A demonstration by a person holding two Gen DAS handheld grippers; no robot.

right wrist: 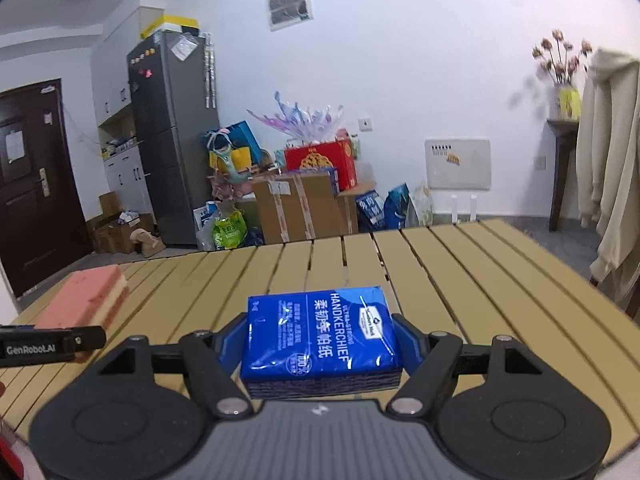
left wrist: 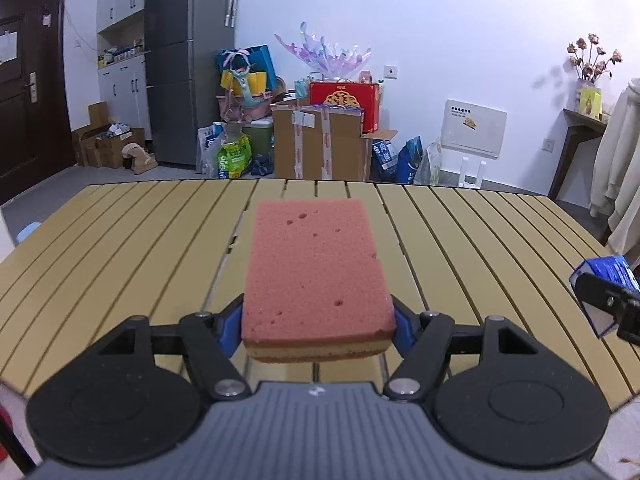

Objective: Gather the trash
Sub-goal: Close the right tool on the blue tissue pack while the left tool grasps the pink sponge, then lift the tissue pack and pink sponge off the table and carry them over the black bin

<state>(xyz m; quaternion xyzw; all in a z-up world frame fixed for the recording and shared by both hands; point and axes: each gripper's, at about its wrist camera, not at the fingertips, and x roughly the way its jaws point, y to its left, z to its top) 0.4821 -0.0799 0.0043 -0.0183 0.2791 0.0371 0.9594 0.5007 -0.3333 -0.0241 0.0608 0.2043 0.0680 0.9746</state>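
My left gripper (left wrist: 318,328) is shut on a pink sponge (left wrist: 316,272) with a tan underside, held flat above the yellow slatted table (left wrist: 120,248). Its blue pads press on the sponge's two long sides. My right gripper (right wrist: 322,344) is shut on a blue handkerchief pack (right wrist: 320,336), also lifted over the table (right wrist: 460,280). In the left wrist view the pack (left wrist: 608,276) and the right gripper (left wrist: 612,304) show at the right edge. In the right wrist view the sponge (right wrist: 86,300) and the left gripper (right wrist: 52,344) show at the left.
Beyond the table's far edge stand cardboard boxes (left wrist: 320,144), bags and a grey fridge (left wrist: 184,60) against the white wall. A dark door (left wrist: 28,80) is at the left. A cream coat (right wrist: 612,168) hangs at the right beside a small shelf with dried flowers (right wrist: 564,76).
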